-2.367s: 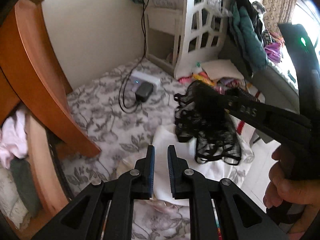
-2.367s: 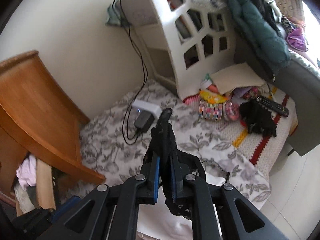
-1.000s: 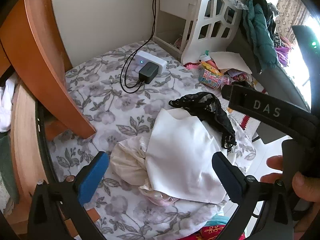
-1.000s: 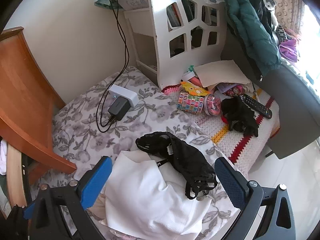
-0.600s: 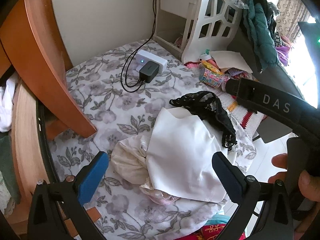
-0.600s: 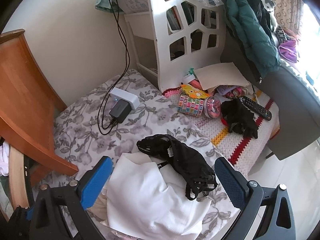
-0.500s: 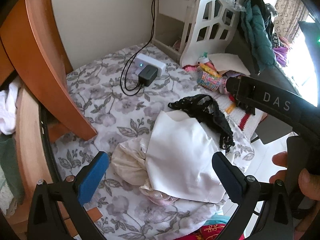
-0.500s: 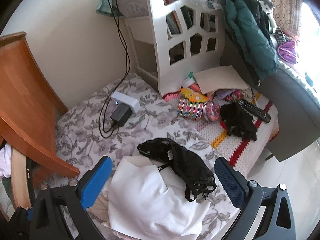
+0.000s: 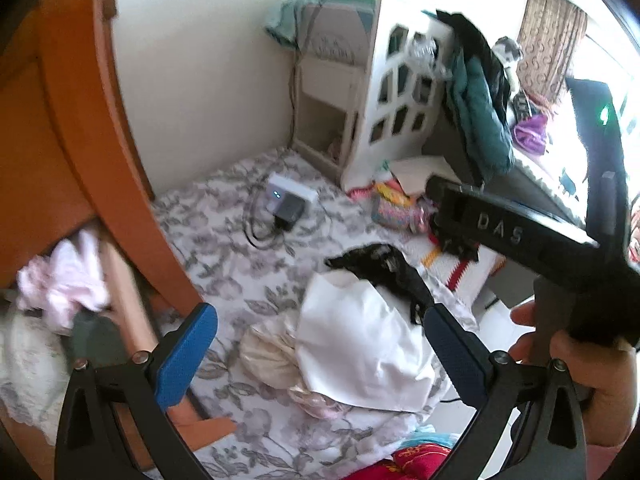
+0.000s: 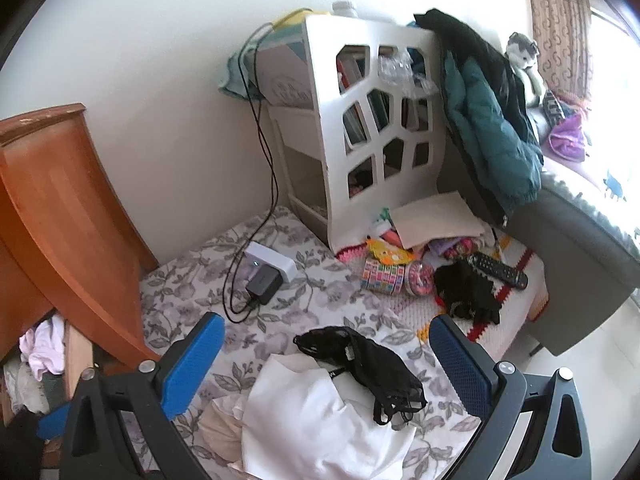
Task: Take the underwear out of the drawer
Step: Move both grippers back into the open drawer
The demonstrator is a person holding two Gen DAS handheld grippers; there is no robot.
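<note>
Both tongs stand spread wide and carry nothing: left gripper [image 9: 320,356] and right gripper [image 10: 326,362], blue pads [image 10: 191,366] far apart, each hovering above the floral bedspread [image 10: 320,280]. Black lace underwear [image 10: 364,364] lies on the bed, draped over the far right edge of a white garment [image 10: 320,416], roughly between the right gripper's pads and just beyond them; in the left wrist view the same piece [image 9: 384,272] lies beyond the pads, nearer the right one. Open drawer [image 9: 120,312], near left, holds pale pink clothing [image 9: 68,280] and other fabric, well apart from both tongs. Judged risks: the left-wrist view is blurred, which suggests motion, so a hurried reach into the drawer could strike its wooden front; crumpled items lie tangled, so one pinch may lift several or snag lace on the drawer edge; the right gripper's body [image 9: 500,232] crosses the left view, so the two tools might collide. A charger and cable [image 10: 260,280] lie farther off on the bedspread
</note>
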